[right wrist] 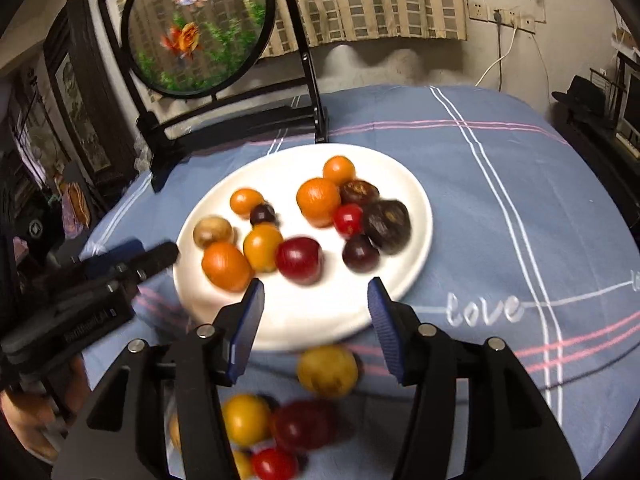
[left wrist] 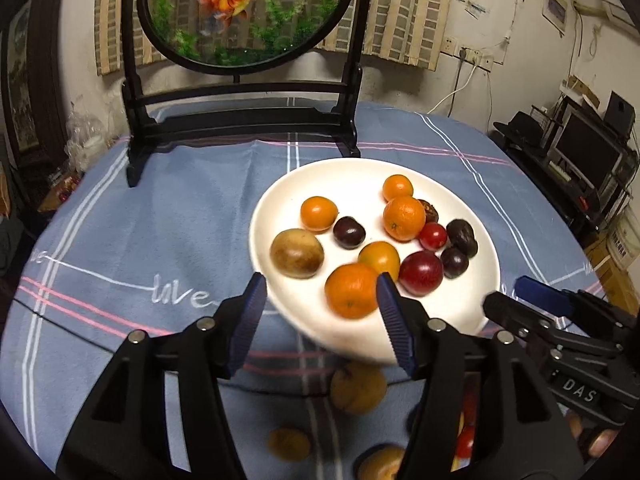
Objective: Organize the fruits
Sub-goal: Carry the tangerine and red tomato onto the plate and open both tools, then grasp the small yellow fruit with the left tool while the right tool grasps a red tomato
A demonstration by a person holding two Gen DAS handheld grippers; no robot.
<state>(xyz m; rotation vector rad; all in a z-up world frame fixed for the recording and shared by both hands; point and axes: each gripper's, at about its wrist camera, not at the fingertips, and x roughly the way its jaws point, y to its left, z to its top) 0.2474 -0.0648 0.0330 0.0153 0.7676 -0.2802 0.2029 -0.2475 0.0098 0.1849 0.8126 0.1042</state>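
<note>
Loose fruit (right wrist: 327, 371) lies under open right gripper (right wrist: 316, 308) — beside plate (right wrist: 416, 216).

Both wrist cams sit close above the table, angled fwd and down, L from left, R from right, sharing the white plate (left wrist: 280, 200) (fruit-laden).

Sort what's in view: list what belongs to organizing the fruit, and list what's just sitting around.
Belongs to the job:
- white plate holding oranges, plums and other fruit
- loose fruit on the cloth, such as the yellow fruit
- left gripper and right gripper, both open and empty

Just lying about:
- fish ornament on its black stand
- blue tablecloth
</note>
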